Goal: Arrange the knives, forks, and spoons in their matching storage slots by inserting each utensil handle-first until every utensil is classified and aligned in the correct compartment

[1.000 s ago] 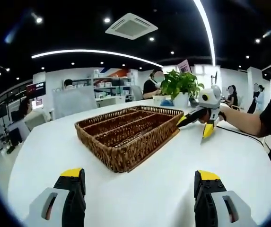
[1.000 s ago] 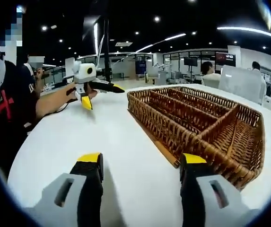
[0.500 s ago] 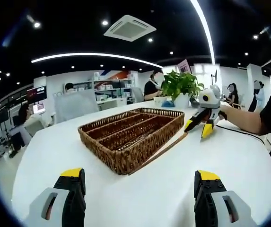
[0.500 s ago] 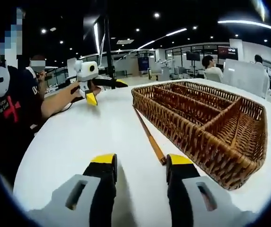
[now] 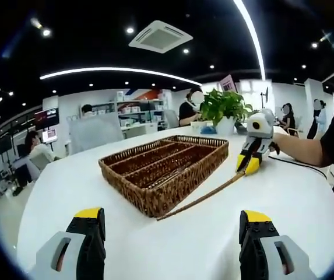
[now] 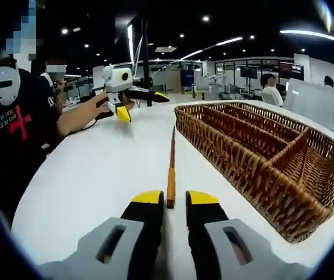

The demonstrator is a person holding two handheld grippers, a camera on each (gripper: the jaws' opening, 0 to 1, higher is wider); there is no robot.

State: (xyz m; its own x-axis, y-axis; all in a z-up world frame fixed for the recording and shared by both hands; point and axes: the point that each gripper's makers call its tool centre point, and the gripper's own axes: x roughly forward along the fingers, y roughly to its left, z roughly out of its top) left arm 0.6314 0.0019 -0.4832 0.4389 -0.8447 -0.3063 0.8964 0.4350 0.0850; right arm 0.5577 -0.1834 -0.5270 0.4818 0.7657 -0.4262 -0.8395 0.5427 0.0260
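In the left gripper view, the left gripper (image 5: pixel 172 233) is held wide open with nothing in it, low over the white table (image 5: pixel 67 192). The wicker tray (image 5: pixel 164 169) sits ahead; the right gripper (image 5: pixel 249 163) has now been closed on one end of a long thin stick-like utensil (image 5: pixel 199 199) lying beside it.

In the right gripper view, the right gripper's (image 6: pixel 174 201) jaws, wide apart a second ago, are pinched on the utensil (image 6: pixel 171 166) left of the tray (image 6: pixel 260 157). So it's probably grabbed, with insertion next.
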